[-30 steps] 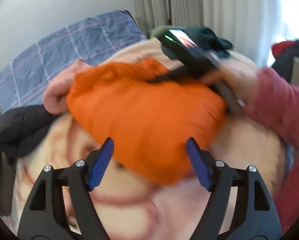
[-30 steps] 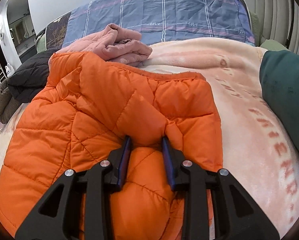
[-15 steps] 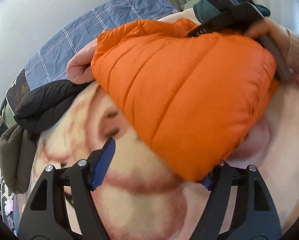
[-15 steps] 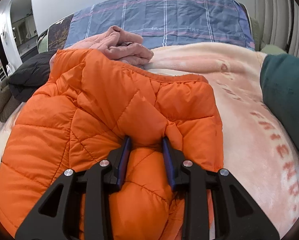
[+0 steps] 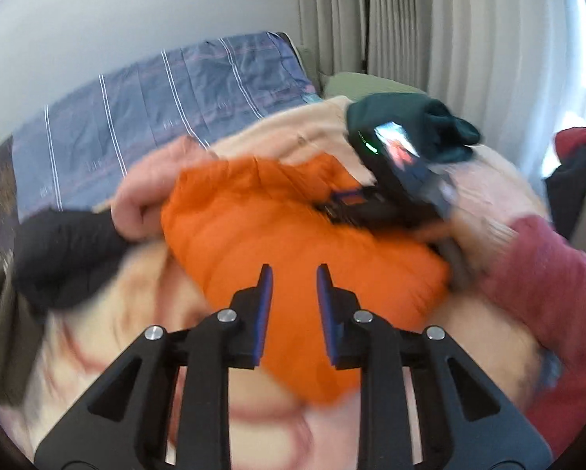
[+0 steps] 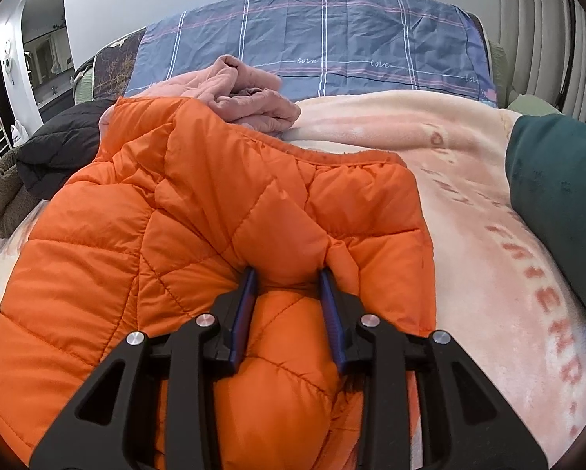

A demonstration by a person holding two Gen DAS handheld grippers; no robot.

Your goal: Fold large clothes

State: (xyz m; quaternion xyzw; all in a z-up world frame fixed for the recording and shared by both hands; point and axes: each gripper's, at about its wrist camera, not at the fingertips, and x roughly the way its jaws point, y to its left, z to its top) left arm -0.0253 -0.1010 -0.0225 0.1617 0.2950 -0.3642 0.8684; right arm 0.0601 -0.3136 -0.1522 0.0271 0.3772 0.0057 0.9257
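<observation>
An orange quilted jacket [image 5: 273, 227] [image 6: 136, 254] lies bunched on a cream blanket [image 6: 488, 254] on the bed. My right gripper [image 6: 287, 272] is shut on a puffed fold near the jacket's collar end. In the left wrist view its black body [image 5: 402, 184] rests on the jacket's far side, held by a person's hand in a red sleeve [image 5: 536, 274]. My left gripper [image 5: 294, 270] sits over the jacket's near edge. Its jaws are closing, and orange fabric fills the narrow gap between the pads. This view is blurred by motion.
A crumpled pink garment [image 6: 249, 98] and a black padded jacket [image 6: 61, 145] lie beyond the orange one. A dark green garment [image 6: 559, 196] lies at the right. A blue plaid cover [image 6: 332, 39] is at the bed's head, with curtains [image 5: 449, 39] to the right.
My left gripper's jaws went from wide open to a narrow gap over the jacket's near edge, and its view swung and pulled back. The right gripper kept its hold without moving.
</observation>
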